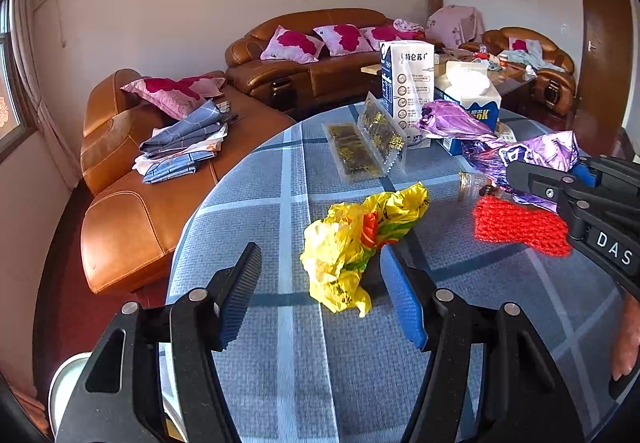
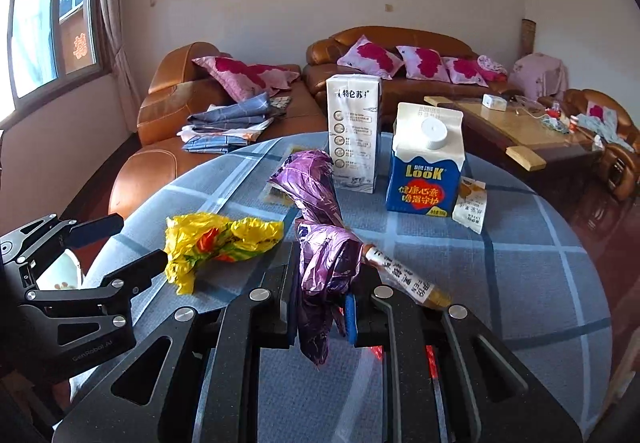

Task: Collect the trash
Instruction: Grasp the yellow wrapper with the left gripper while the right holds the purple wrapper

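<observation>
Purple foil wrapper [image 2: 320,275] is sitting pinched in the right hand-held gripper [image 2: 320,317], lifted just above the round checked desk [image 1: 288,343]. One yellow bag [image 1: 356,243] is lying near the desk's middle, touching one finger of the left hand-held gripper [image 1: 320,295], which is spread wide. Two cartons, a tall white carton [image 2: 354,131] and a blue carton [image 2: 426,167], are standing behind the bag. Beside the bag, toward the desk's left edge, the cloth is lying bare.

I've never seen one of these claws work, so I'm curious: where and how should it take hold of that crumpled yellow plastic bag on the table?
Judging by its pose, grip the raised crumpled bunch at the near end of the yellow bag. It stands up off the tablecloth between the open fingers of the left claw, so coming straight forward and closing there should catch enough folds.
</observation>
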A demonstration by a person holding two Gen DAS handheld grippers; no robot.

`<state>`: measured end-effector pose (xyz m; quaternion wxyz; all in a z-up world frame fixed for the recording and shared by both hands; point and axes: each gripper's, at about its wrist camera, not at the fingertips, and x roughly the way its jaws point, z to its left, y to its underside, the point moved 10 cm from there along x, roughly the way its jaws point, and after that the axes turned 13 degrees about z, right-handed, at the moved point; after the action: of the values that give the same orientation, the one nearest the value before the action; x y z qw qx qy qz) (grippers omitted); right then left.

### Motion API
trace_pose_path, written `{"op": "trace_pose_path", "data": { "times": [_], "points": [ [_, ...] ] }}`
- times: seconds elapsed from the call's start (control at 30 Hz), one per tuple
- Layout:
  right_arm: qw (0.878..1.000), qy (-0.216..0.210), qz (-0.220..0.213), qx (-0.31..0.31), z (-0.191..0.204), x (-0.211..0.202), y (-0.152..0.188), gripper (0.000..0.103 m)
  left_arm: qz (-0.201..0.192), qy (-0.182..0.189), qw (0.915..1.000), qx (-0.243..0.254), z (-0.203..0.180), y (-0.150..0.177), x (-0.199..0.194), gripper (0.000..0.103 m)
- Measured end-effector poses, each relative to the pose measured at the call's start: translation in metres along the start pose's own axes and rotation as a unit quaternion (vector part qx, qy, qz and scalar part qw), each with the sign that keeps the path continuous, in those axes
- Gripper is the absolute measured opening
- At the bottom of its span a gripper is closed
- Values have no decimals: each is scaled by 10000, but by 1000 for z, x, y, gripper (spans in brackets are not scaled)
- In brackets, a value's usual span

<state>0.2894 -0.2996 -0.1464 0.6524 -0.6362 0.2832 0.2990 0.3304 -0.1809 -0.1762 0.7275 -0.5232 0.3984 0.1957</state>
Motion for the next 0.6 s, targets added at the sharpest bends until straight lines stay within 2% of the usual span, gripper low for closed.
{"op": "trace_pose_path", "data": {
  "times": [0.13, 0.17, 0.2, 0.23, 0.27, 0.33, 0.37, 0.6],
  "points": [
    [10000, 0, 20, 16, -1, 11, -3, 18, 203, 53, 9998, 12, -1, -7, 19, 61],
    [10000, 0, 31, -3, 0, 13, -2, 18, 270, 44, 9996, 21, -1, -7, 22, 56],
    [10000, -7, 44, -24, 2, 14, 0, 18, 339, 120, 9994, 8, -1, -7, 25, 48],
    [10000, -19, 54, -39, 3, 15, 1, 18, 432, 258, 9987, -15, -2, -5, 28, 27],
    [10000, -33, 63, -41, 5, 16, 2, 18, 492, 341, 9982, -13, -3, -4, 31, 18],
    [9999, -72, 87, -34, 6, 18, 4, 18, 467, 408, 9981, 28, -5, -3, 29, 12],
    [9999, -89, 89, -32, 7, 18, 5, 18, 437, 407, 9982, 40, -6, -3, 28, 0],
    [9997, -225, -14, -55, 15, 8, 6, 18, 181, 329, 9992, -110, 7, 6, 3, 0]
  ]
}}
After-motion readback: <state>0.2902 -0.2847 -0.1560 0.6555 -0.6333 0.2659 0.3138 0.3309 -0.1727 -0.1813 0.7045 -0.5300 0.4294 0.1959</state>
